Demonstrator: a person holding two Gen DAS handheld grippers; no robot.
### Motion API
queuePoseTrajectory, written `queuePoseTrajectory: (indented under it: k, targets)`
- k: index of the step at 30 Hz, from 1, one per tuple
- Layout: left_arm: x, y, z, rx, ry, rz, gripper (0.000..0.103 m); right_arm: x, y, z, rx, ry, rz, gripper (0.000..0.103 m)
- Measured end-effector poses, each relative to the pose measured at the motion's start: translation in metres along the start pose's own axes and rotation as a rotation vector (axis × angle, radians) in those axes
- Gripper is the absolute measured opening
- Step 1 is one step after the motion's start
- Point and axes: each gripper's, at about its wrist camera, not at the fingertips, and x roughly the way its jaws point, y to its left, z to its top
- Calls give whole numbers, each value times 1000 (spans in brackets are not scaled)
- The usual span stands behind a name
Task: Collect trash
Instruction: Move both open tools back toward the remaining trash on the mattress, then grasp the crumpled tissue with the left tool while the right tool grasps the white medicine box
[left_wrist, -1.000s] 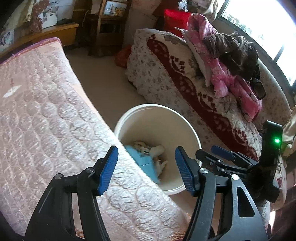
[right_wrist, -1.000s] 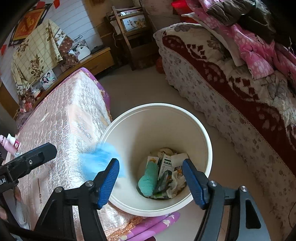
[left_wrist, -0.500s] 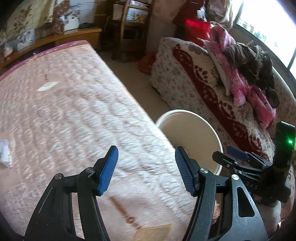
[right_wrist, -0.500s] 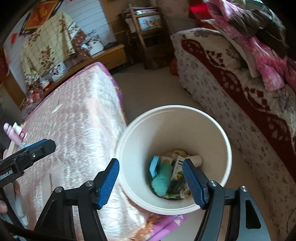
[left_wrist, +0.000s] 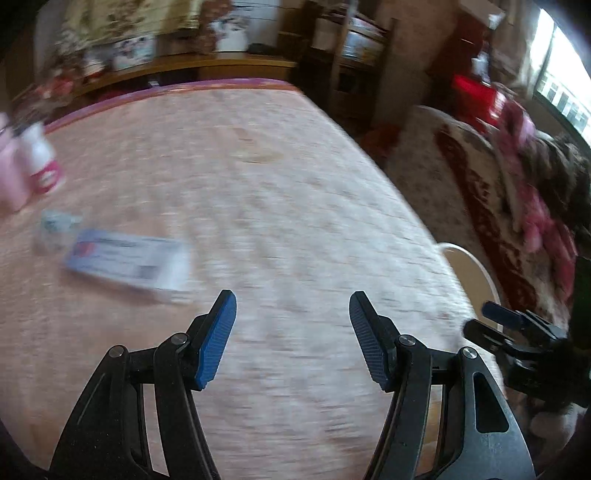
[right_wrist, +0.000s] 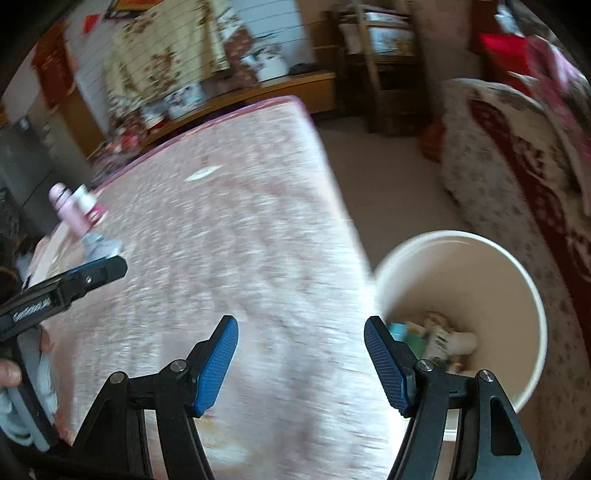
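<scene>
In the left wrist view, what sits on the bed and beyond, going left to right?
pink bottle → white bottle → flat white box → bucket → right gripper

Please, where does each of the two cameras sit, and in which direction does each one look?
Left wrist view: sits on the left gripper, looks down over the pink mattress at a flat box; its open fingers show, and the right gripper at the right edge.
Right wrist view: sits on the right gripper, looks at the mattress edge and the white bin with trash; its open fingers show, plus the left gripper and a hand.
Shared: mattress, bin, pink bottle.
</scene>
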Motion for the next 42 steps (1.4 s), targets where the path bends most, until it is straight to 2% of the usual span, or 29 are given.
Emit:
queuePoseTrajectory:
  k: [6,9,14,19,22,24,25,29,33,38,40,42]
  targets:
    - [-15,100,13,-136,-19,134,62,27,52,12,-86,39,75,69]
    - [-17,147,22,-194,-21,206,62,47,81,21,-108,75,153,69]
    - [-6,201,47,-291,-39,263,62,75,132,44,-163,87,203,69]
    - [16,230,63,-343,-28,288,62,103,169,78,-194,74,207,69]
    - [27,236,60,-327,7,262,62,117,188,96,-219,64,206,69]
    - [29,235,55,-304,19,250,51,130,202,109,-236,63,205,69]
    - [30,233,53,-294,31,240,36,134,205,113,-241,65,206,69]
    - [19,238,42,-301,48,197,29,167,227,122,-279,90,170,69]
    - [-3,247,29,-302,44,201,27,178,241,110,-321,143,167,69]
    - [-37,256,12,-313,15,207,26,154,268,67,-395,217,290,69]
    - [-47,256,5,-315,9,213,26,144,276,53,-405,219,322,69]
    - [-53,256,0,-316,0,210,26,135,282,49,-389,192,318,69]
